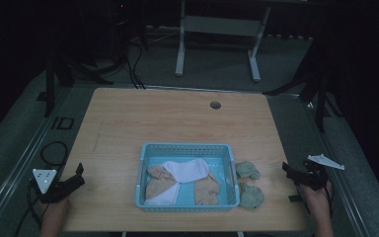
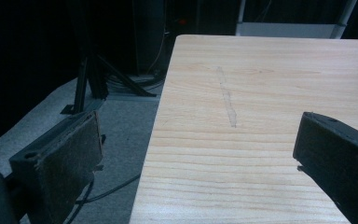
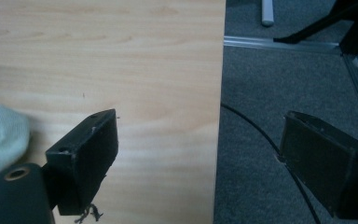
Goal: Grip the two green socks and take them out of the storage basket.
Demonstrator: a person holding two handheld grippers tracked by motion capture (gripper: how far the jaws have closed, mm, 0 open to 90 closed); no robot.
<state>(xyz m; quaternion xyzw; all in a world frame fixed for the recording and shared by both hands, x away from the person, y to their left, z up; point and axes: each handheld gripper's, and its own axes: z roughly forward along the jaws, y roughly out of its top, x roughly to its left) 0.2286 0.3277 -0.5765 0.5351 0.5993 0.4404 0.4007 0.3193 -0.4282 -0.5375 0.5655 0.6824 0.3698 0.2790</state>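
Socks are what the work turns on, and most already lie in the blue basket (image 1: 188,148) at the near middle of the worktop (image 1: 177,116): in the high view a white sock (image 1: 190,168) lies across the top of the pile, tan socks (image 1: 160,180) spread below it toward 7 and 5 o'clock, and a further white piece shows at 6 o'clock. Two grey-green socks (image 1: 247,170) are outside on the wood, balled up just beside the basket's wall at 3 o'clock, one (image 1: 251,196) nearer the front edge than the other. I judge the sorting well along, with these two left to lift in. The left hand-held gripper (image 1: 80,175) rests at 9 o'clock by the worktop's near left edge, well apart from the basket; the right hand-held gripper (image 1: 287,171) hovers at 3 o'clock by the right edge, near the loose pair and not touching them. In the left gripper view, its jaws stand spread with bare wood between them, nothing held. In the right gripper view, the jaws are spread wide and empty, straddling the worktop's edge over grey carpet (image 3: 279,93), and a pale sock (image 3: 0,135) sits at 9 o'clock, just beside the near jaw, likely the next pick.
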